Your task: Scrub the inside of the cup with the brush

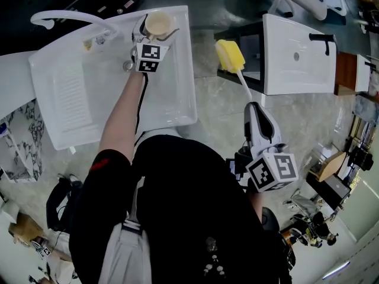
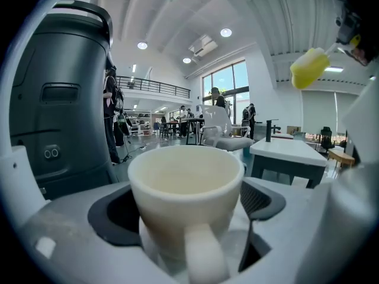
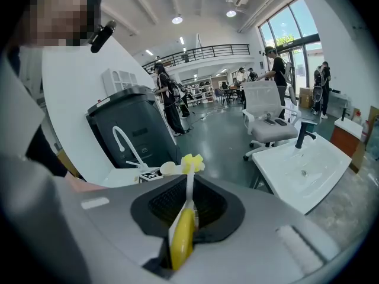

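Note:
A cream cup (image 1: pixel 159 23) stands upright at the far edge of the white sink (image 1: pixel 172 102), its handle (image 2: pixel 204 256) pointing back at my left gripper. That left gripper (image 1: pixel 156 32) reaches over the sink with its jaws spread wide on either side of the cup (image 2: pixel 186 182), and its pads sit just off the cup's wall. The right gripper (image 1: pixel 253 107) hangs over the floor to the right of the sink, shut on the yellow handle (image 3: pixel 180 241) of the brush. The brush's white stem ends in a yellow sponge head (image 1: pixel 230 55), held in the air away from the cup.
A white faucet (image 1: pixel 65 18) curves over the sink's far left corner. A second white basin (image 1: pixel 296 58) with a black tap (image 1: pixel 323 38) stands to the right. A dark bin (image 2: pixel 59 99) rises behind the cup. An office chair (image 3: pixel 272 120) and people are farther off.

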The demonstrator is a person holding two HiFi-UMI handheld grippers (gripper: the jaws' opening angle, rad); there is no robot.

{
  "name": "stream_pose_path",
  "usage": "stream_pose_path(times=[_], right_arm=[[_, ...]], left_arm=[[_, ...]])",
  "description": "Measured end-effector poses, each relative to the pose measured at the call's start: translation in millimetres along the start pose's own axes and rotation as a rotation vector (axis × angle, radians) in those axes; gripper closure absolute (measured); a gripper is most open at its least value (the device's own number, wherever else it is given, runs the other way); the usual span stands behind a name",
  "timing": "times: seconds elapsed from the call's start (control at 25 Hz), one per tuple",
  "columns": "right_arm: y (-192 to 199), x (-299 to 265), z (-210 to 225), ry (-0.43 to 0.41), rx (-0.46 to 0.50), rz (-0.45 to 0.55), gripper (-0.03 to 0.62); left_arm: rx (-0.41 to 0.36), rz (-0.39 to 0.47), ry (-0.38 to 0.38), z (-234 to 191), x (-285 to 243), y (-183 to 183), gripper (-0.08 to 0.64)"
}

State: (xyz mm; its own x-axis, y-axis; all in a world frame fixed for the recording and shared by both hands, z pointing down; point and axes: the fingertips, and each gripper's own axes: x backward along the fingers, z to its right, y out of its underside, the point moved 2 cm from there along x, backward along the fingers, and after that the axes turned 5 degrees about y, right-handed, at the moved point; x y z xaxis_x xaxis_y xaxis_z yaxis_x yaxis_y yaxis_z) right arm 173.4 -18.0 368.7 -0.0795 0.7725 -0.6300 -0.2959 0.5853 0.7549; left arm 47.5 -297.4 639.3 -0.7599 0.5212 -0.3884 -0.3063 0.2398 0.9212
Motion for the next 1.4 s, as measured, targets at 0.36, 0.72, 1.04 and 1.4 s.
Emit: stream_pose_path(times=[0.36,0.72,1.04,1.4], right_arm=[[1.9,8.3,-5.8,-0.011,-0.007,0.030,0.557],[-11.9,-3.1,-21.6,-0.102,0.019,0.069,0.557],[-21.2,-20.8,-37.0,-0.253,0.060,0.077,0.557],[-34.5,-37.5,-46.7,-0.414,0.111,0.087,0.557]], left_arm=[[0.000,0.019,-0.046,-0.7,17.9,-11.2,0.035],[0.015,0.038,-0.047,10.9,54.1,-27.4,0.037],[0.046,0.083,-0.108,34.5,112.3,-56.6,0.100],[0.084,0.210,-0.256,54.5,187.7,-119.7,0.465]])
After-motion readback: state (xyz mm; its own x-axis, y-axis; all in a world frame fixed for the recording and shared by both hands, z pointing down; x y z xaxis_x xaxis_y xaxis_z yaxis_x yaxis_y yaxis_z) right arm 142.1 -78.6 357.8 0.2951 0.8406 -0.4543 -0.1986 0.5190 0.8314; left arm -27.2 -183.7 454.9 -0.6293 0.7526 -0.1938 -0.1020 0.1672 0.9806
